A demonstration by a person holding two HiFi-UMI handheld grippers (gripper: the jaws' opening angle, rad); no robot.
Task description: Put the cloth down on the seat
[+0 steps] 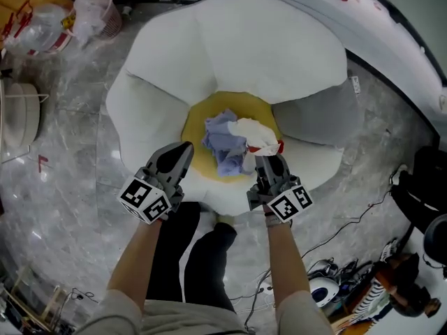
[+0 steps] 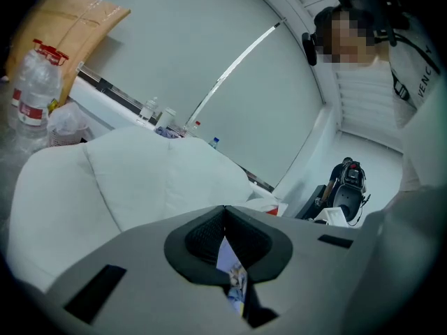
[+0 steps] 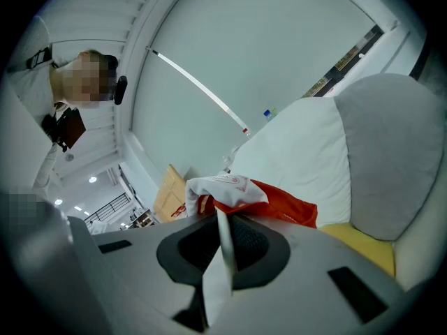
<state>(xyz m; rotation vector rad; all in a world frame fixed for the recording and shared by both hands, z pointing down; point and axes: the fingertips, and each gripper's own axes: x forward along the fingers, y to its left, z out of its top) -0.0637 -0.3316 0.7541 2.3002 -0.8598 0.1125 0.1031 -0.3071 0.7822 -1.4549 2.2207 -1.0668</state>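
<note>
The seat is a white petal-shaped cushion chair (image 1: 244, 40) with a yellow centre (image 1: 198, 121). A crumpled cloth lies bunched over that centre, with a lavender part (image 1: 223, 144) and a white and red part (image 1: 257, 135). My left gripper (image 1: 186, 151) is at the cloth's left edge. In the left gripper view its jaws (image 2: 225, 218) are shut on a thin lavender fold (image 2: 230, 260). My right gripper (image 1: 269, 162) sits just below the white and red part. In the right gripper view it (image 3: 221, 218) is shut on a white fold (image 3: 223, 257), with red fabric (image 3: 279, 204) bulging beyond the jaws.
A grey petal cushion (image 1: 318, 114) is on the seat's right. A pink basket (image 1: 98, 12) and water bottles (image 1: 38, 30) stand on the marble floor at the upper left. Cables (image 1: 328, 239) and gear lie at the lower right. A curved white counter (image 1: 391, 26) runs behind. Another person (image 2: 412, 82) stands nearby.
</note>
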